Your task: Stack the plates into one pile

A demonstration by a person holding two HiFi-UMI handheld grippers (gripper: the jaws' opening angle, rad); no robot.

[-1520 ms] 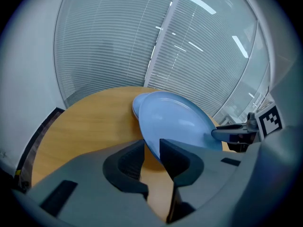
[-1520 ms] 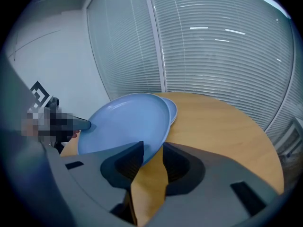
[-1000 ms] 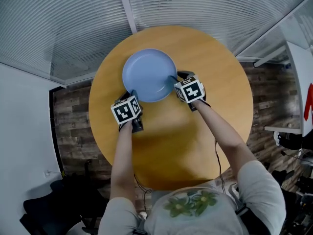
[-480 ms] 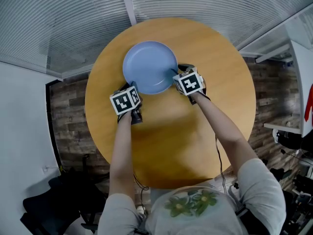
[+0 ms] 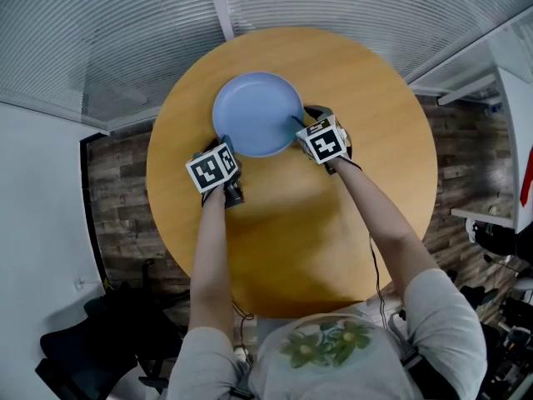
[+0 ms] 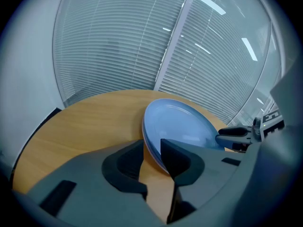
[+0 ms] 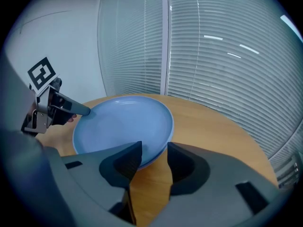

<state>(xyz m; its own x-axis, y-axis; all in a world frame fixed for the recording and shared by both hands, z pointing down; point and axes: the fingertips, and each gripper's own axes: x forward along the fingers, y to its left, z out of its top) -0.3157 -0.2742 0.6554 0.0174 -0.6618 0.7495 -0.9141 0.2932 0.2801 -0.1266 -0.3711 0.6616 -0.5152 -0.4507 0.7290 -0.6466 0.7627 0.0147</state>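
A pile of blue plates (image 5: 256, 113) lies on the round wooden table (image 5: 333, 223); in the left gripper view (image 6: 180, 126) two stacked rims show. My left gripper (image 5: 226, 146) is at the pile's near-left rim. Its jaws have just been opening, and the rim (image 6: 150, 148) stands between them with a gap on the left side. My right gripper (image 5: 299, 128) is at the right rim. Its jaws have also just been opening; they straddle the plate edge (image 7: 154, 151) loosely, with bare wood showing between them. Each gripper view shows the other gripper across the plate.
Window blinds (image 5: 125, 40) run behind the table. Dark wood floor (image 5: 117, 215) surrounds it. A white desk edge (image 5: 512, 140) stands at the right and a dark chair (image 5: 83, 357) at the lower left. The person's forearms (image 5: 379, 223) reach over the table's near half.
The camera shifted a little, so the table sits higher in the picture. Plates and both grippers keep about the same spot on the table.
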